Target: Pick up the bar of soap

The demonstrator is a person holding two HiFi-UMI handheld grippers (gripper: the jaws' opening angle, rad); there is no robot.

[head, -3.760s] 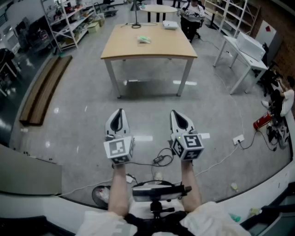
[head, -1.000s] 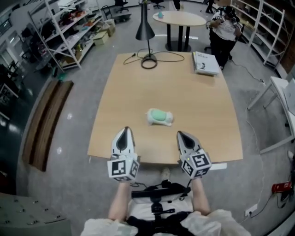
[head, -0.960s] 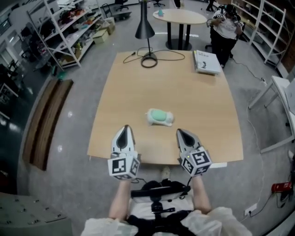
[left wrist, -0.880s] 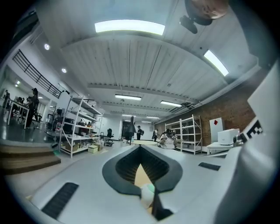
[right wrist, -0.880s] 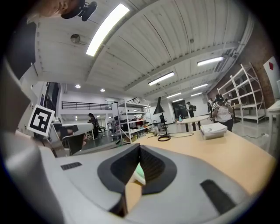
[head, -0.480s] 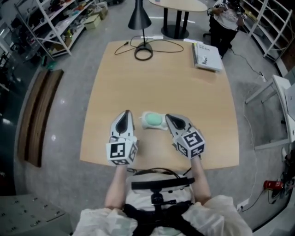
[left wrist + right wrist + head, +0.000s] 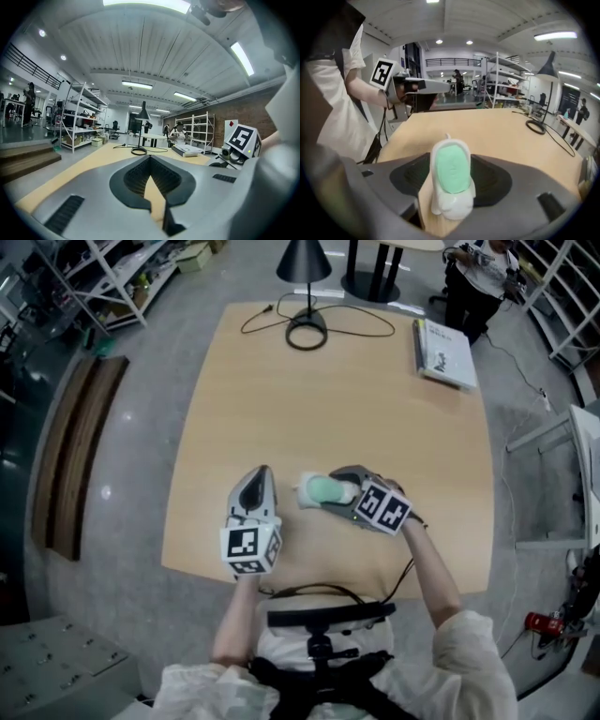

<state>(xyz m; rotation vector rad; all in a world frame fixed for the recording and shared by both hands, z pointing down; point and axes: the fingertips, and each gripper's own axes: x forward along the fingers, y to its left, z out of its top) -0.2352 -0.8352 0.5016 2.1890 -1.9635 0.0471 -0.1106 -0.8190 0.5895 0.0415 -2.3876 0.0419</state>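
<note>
Right gripper (image 7: 336, 491): fingers (image 7: 497, 180) opening, green bar of soap (image 7: 451, 176) sitting between them on the counter (image 7: 375, 381). Left gripper (image 7: 255, 474): fingers (image 7: 126, 178) pressed together, nothing between them, soap just right of them.

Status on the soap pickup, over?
Left hand-held gripper shut, empty. Right hand-held gripper opening around soap, not gripped. Soap on table. No obstruction seen.

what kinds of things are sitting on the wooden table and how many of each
bar of soap, green: 1
soap holder, white, under the soap: 1
desk lamp, black, with its cord: 1
book, white: 1
total: 4
</note>
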